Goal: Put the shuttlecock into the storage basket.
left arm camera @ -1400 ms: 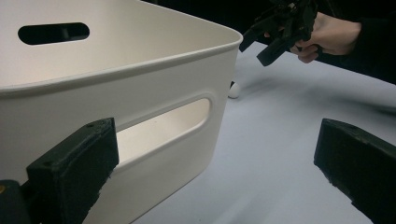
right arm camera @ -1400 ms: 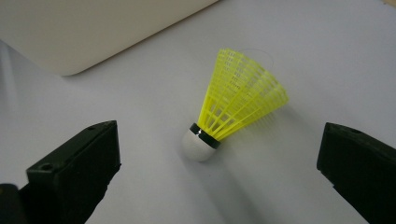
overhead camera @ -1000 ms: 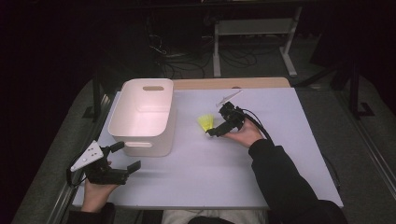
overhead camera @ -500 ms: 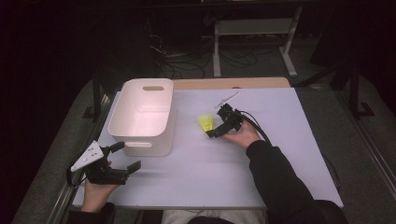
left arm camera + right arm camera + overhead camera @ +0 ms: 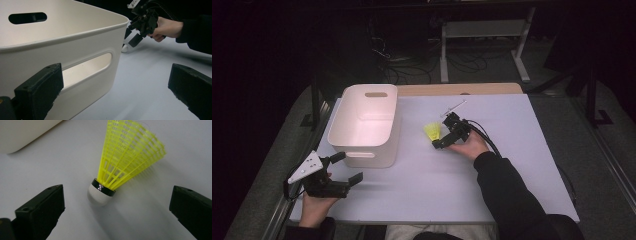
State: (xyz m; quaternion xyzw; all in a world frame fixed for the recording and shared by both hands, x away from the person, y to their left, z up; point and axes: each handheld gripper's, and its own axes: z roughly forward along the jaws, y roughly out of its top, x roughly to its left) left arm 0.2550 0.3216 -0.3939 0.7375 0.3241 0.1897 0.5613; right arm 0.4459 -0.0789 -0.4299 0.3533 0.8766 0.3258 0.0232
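High view: a yellow shuttlecock [image 5: 432, 131] lies on its side on the pale table [image 5: 512, 165], just right of a white bin [image 5: 364, 125] that sits well over on the left. The right gripper [image 5: 443, 136] is at the shuttlecock's near side, the right hand [image 5: 469, 145] low on the table with the forearm reaching in from the bottom right; judging by that pose, a pickup is being lined up, and the bin looks like the likely drop spot. The left gripper [image 5: 343, 167] waits near the front left corner, close by the bin's near wall, its jaws spread and holding nothing (parked out of the way, it seems), with the left hand [image 5: 314, 207] under it at the table edge. Left gripper view: the two black jaws stand wide apart, one just in front of the bin's handle slot [image 5: 87, 66], the other over bare table; farther off the right hand grips its tool, tilted down toward the table. Right gripper view: jaws wide open on either side of the shuttlecock, apart from it on both sides. Its white cork tip [image 5: 97, 195] points toward the camera and rests on the table, the yellow skirt [image 5: 130, 155] fanning up and away. The cork sits nearer the left jaw, so a squeeze here would probably catch the cork or the base of the skirt; nothing is pinched yet.
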